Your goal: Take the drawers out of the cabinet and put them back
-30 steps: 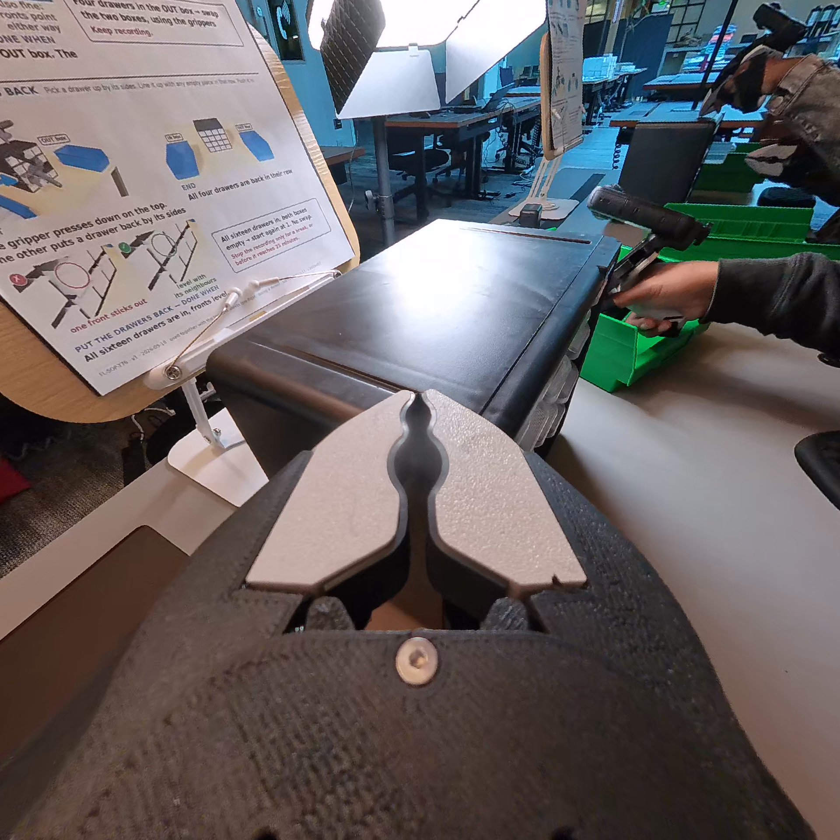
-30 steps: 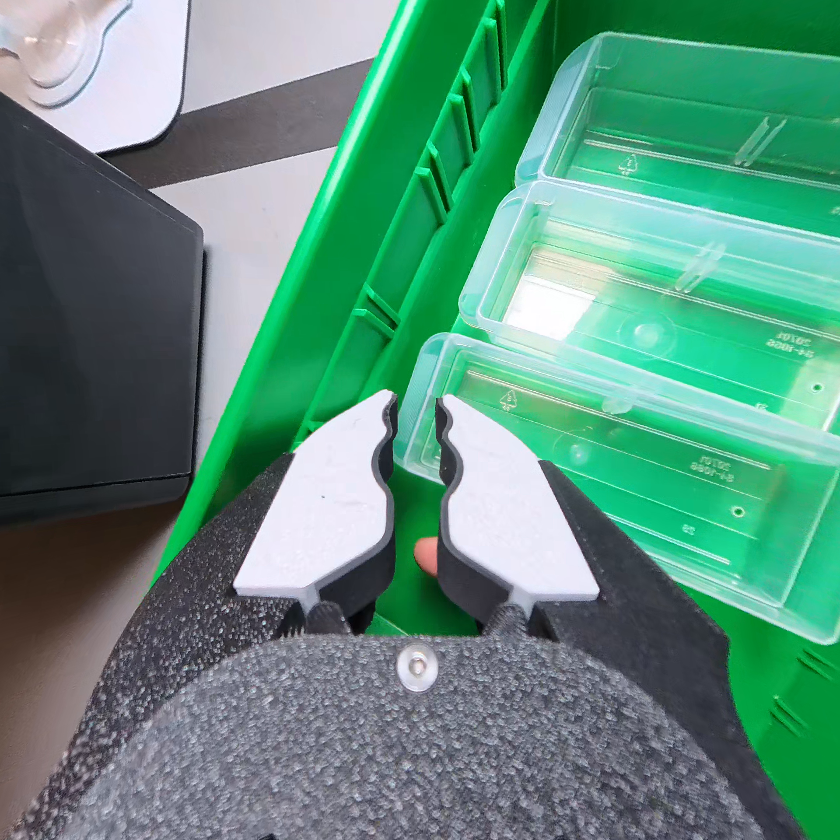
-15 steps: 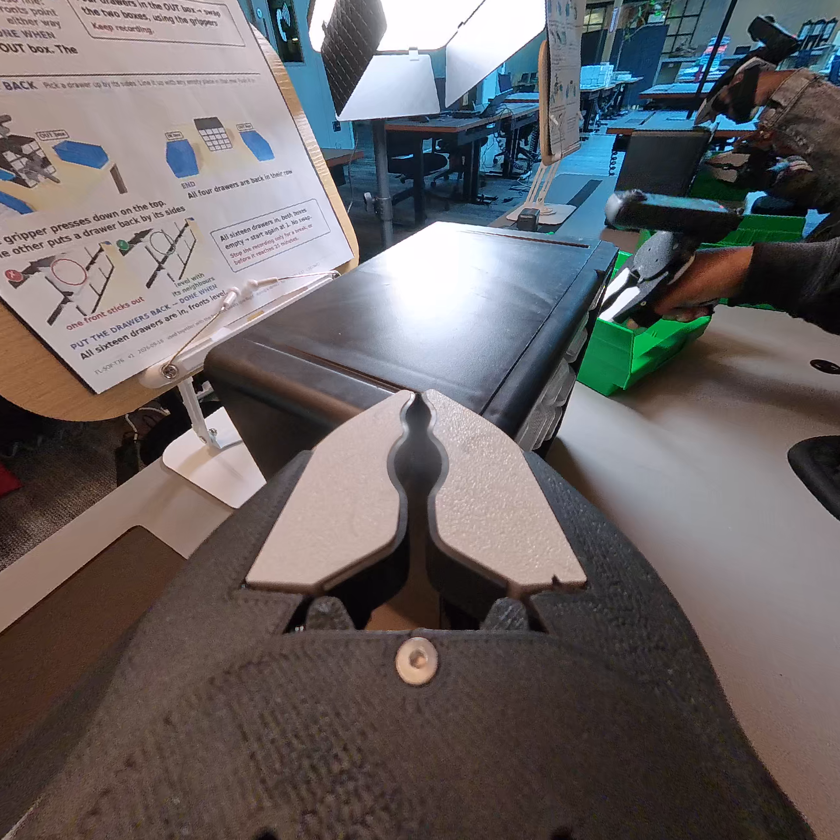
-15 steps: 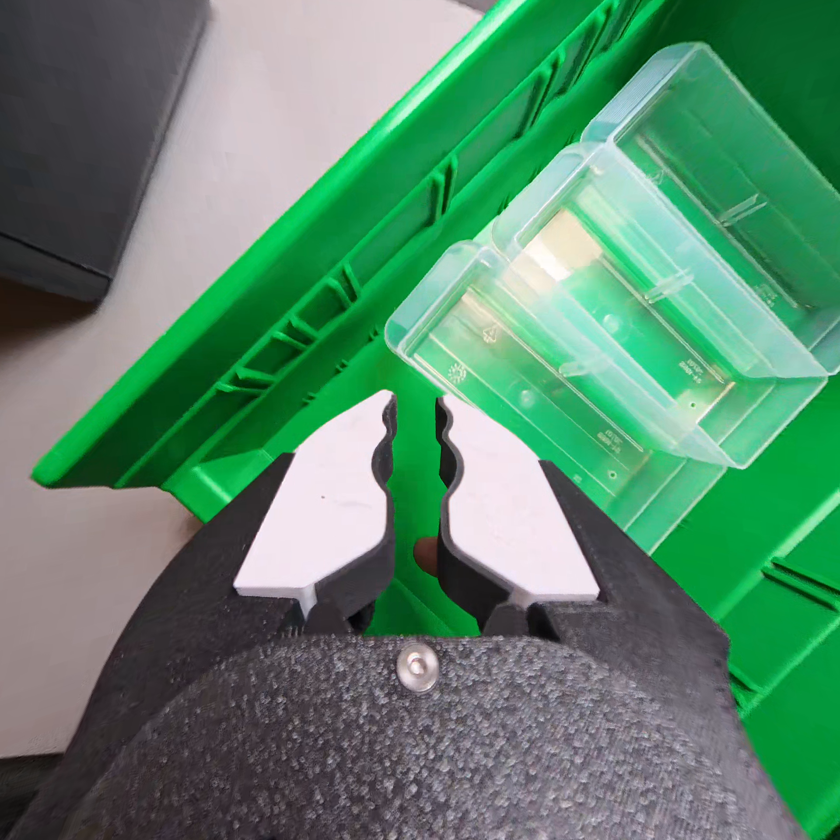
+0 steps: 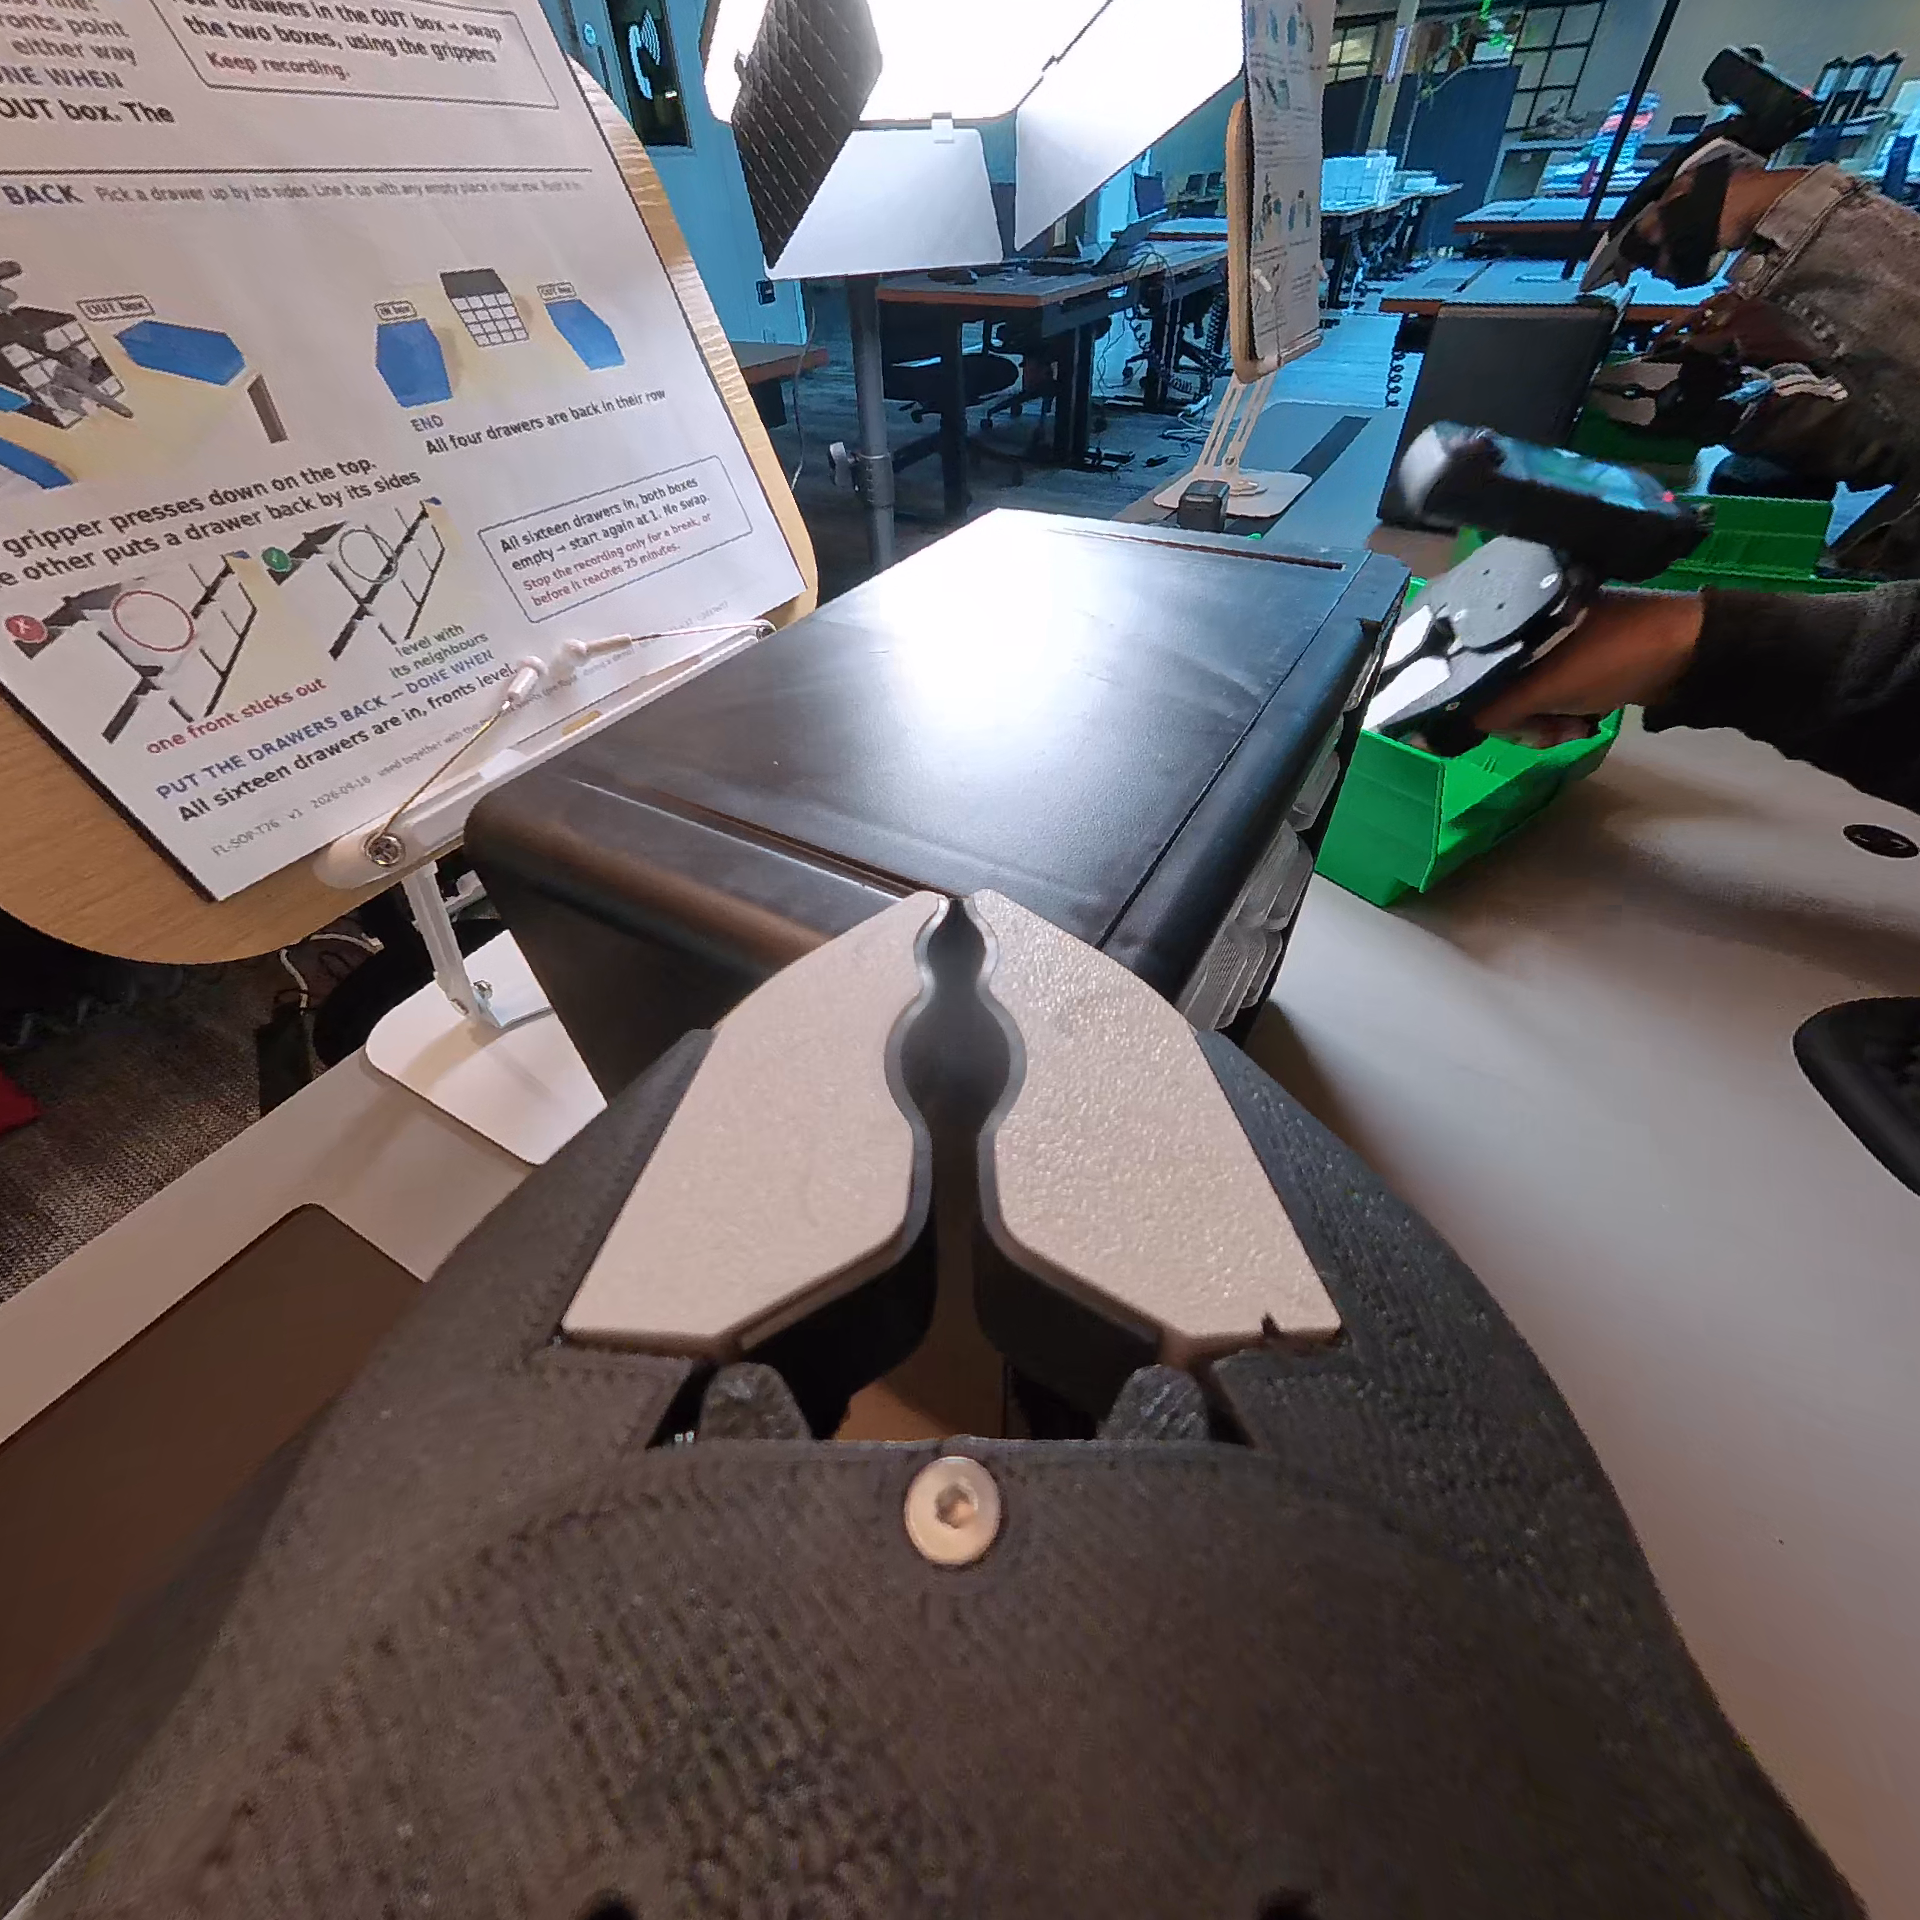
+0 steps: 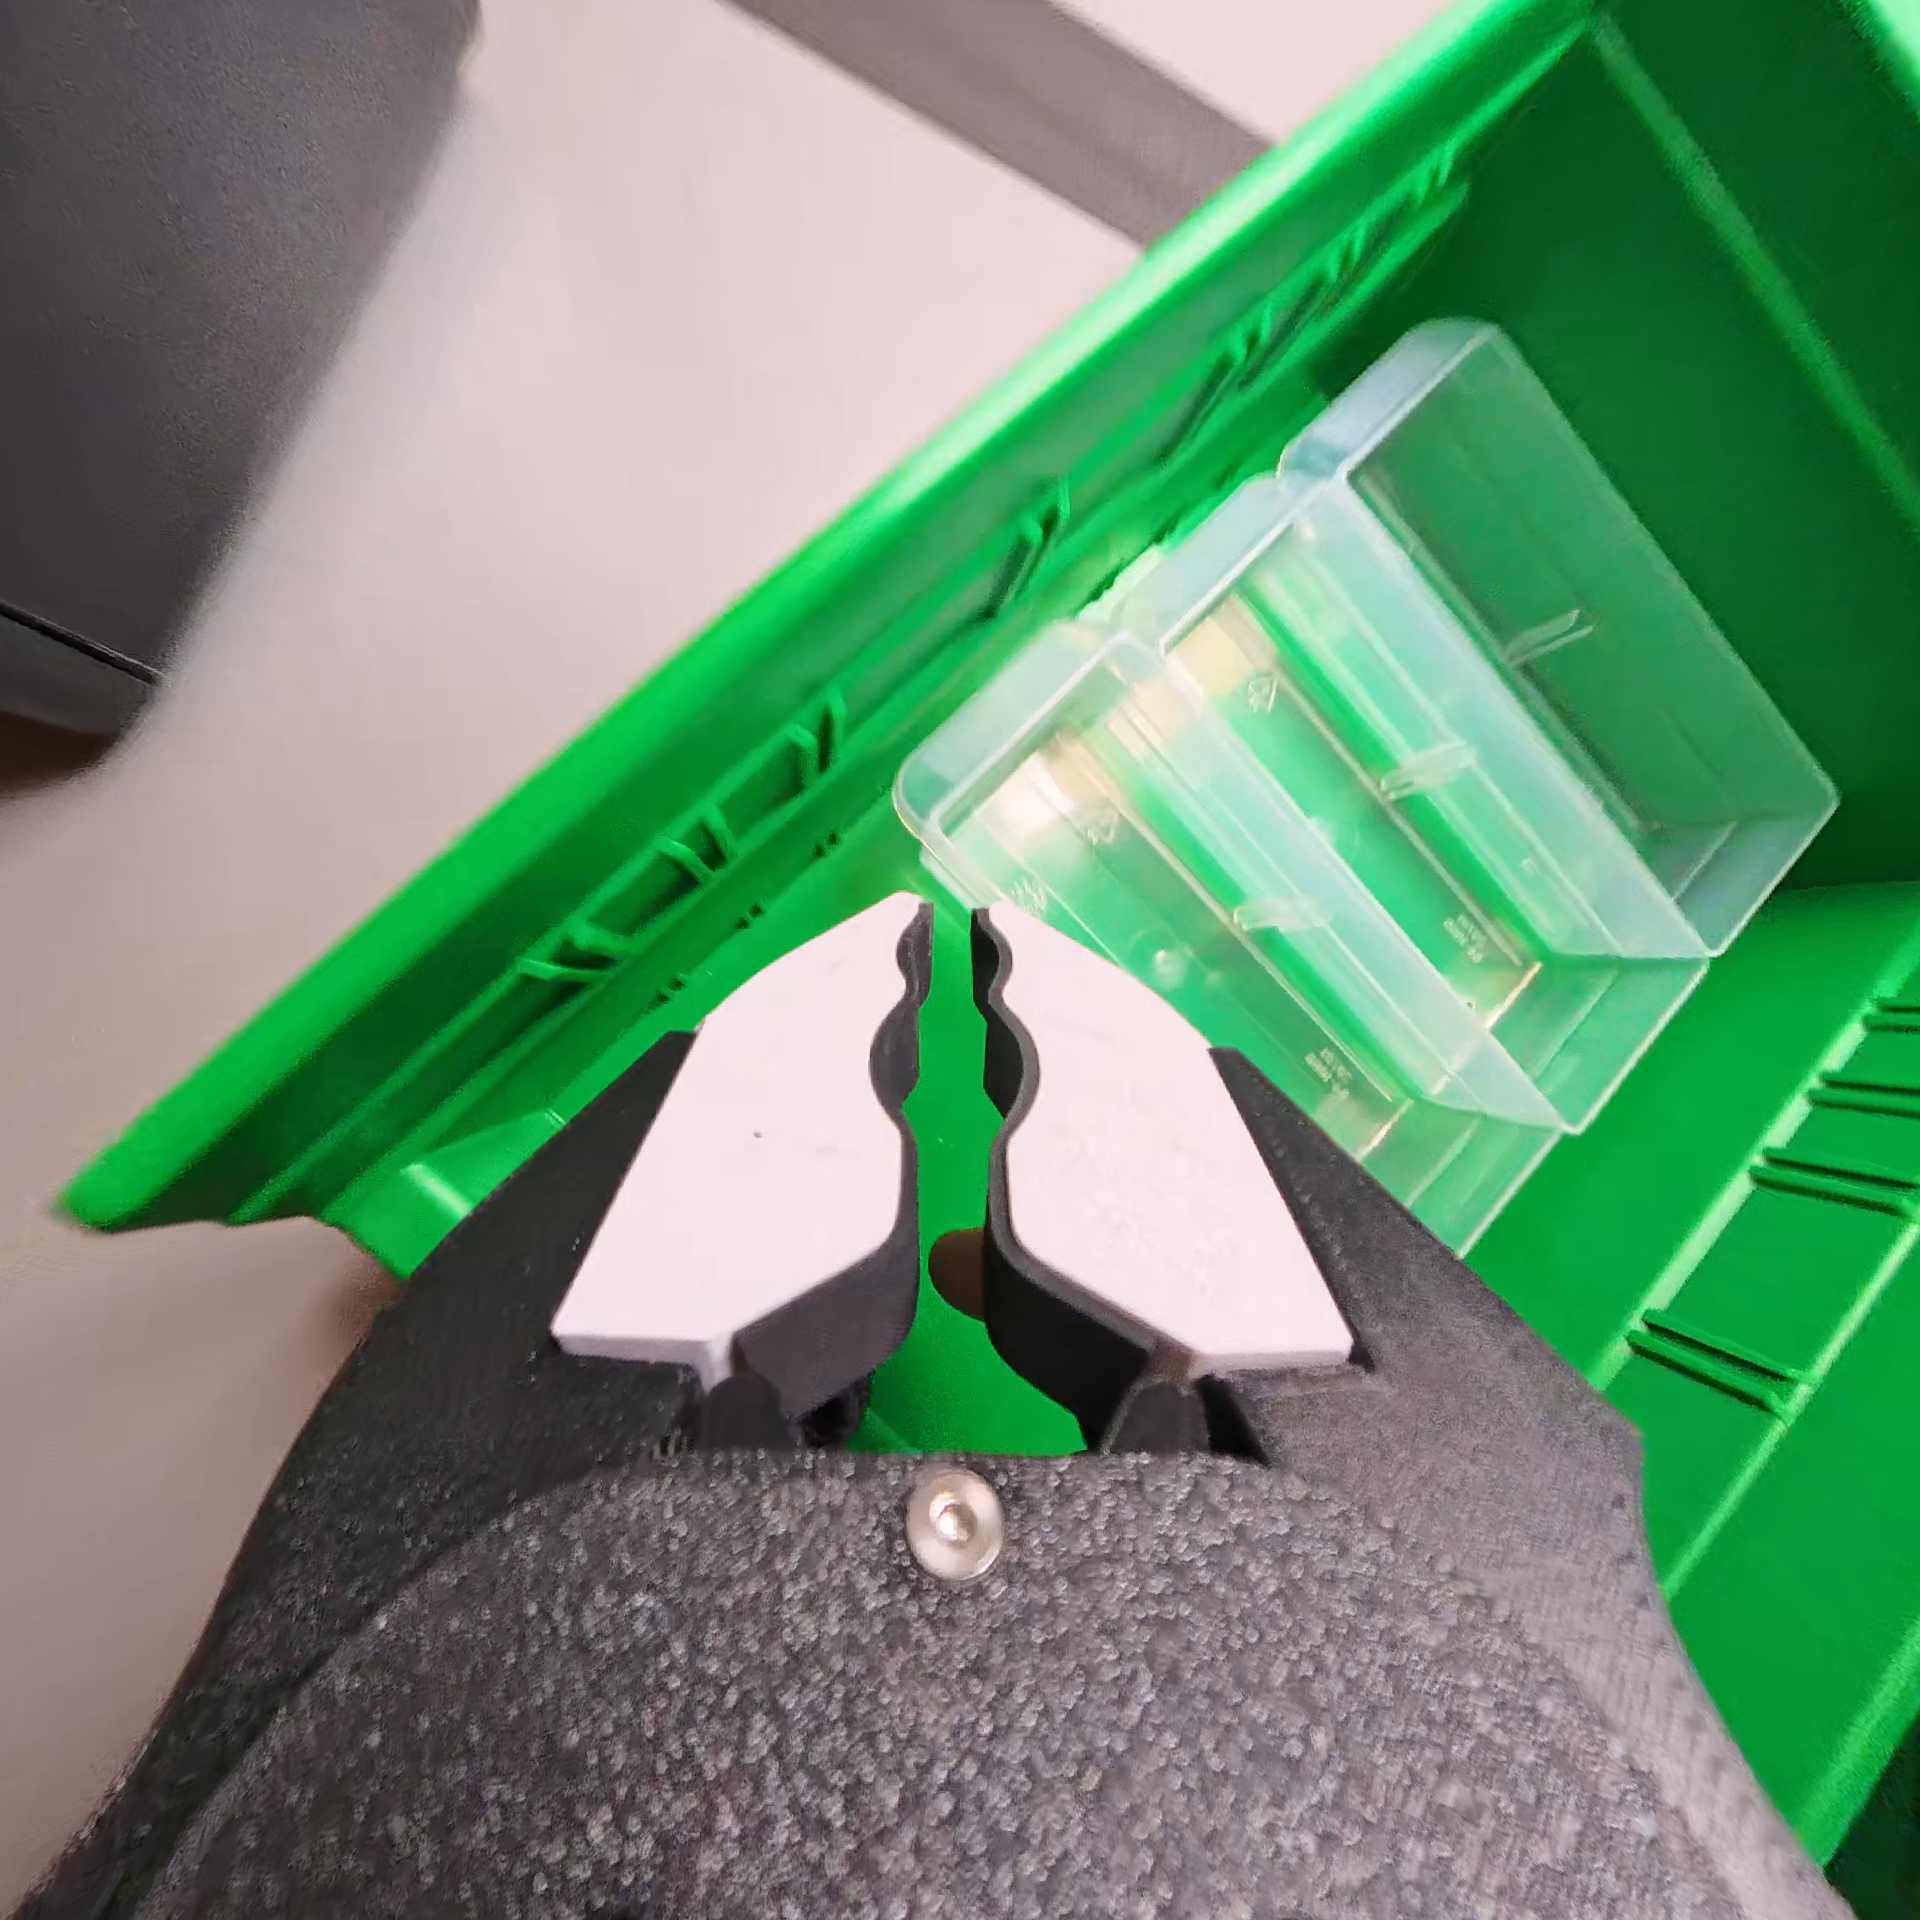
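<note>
The black cabinet (image 5: pixel 987 707) stands on the table ahead of my left gripper (image 5: pixel 953 909), which is shut and empty, low behind the cabinet's near corner. Clear drawer fronts (image 5: pixel 1262 935) show on its right face. In the left wrist view my right gripper (image 5: pixel 1455 665) hangs over the green bin (image 5: pixel 1455 800) beside the cabinet. In the right wrist view the right gripper (image 6: pixel 951 920) is empty, its jaws a narrow gap apart, above the bin's near corner (image 6: pixel 727 831). Three clear drawers (image 6: pixel 1351 831) lie side by side in the bin, just right of the fingertips. The cabinet (image 6: pixel 156 312) is at upper left.
An instruction board (image 5: pixel 364 416) on a white stand (image 5: pixel 478 1070) leans at the left of the cabinet. A black object (image 5: pixel 1870 1070) lies at the table's right edge. More green bins (image 5: pixel 1745 540) and another person's arm (image 5: pixel 1818 239) are behind.
The right gripper has risen and turned over the bin, and its jaws have narrowed. The drawers now lie farther right in its view. The left gripper has not moved.
</note>
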`<state>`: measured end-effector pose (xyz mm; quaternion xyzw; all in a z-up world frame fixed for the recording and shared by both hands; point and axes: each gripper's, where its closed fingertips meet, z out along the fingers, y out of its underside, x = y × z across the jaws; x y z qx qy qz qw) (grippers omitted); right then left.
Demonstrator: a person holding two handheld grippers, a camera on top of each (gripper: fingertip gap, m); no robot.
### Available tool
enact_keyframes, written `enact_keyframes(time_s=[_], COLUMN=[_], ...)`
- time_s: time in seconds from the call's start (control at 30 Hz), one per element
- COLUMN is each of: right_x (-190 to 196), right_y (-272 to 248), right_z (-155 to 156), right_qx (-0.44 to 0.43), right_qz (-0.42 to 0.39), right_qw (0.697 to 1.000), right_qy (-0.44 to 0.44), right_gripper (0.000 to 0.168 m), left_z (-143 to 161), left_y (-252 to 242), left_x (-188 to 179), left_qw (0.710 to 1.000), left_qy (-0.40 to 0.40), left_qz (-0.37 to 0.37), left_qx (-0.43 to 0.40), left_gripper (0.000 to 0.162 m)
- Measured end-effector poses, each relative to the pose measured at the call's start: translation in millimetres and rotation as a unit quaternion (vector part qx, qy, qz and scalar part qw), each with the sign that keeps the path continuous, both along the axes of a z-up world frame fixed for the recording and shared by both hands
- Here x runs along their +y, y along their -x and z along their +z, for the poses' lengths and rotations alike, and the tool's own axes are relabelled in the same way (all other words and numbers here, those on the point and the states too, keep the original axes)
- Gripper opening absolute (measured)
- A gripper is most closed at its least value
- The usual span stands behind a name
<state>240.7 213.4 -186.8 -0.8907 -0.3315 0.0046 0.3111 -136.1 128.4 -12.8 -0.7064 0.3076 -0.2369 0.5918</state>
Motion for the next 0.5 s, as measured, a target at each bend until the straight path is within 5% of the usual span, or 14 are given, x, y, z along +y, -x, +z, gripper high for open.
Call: enact_keyframes(time_s=[0.17,0.33,0.5], right_x=[-9.0,-44.7,-87.6], right_y=[39.6,85.1,145.0], right_z=[59.3,116.3,78.0], right_qx=[0.03,-0.052,-0.118], right_qz=[0.056,0.145,0.258], right_qw=[0.986,0.916,0.878], right_qy=[-0.157,-0.371,-0.386], right_gripper=[0.007,0.015,0.024], left_z=[0.0,0.0,0.0], left_y=[0.0,0.0,0.1], left_x=[0.0,-0.1,-0.2], left_qw=[1.0,1.0,1.0], left_qy=[0.0,0.0,0.0], left_qz=[0.001,0.002,0.002], left_qx=[0.001,0.0,0.0], left_gripper=[0.0,0.0,0.0])
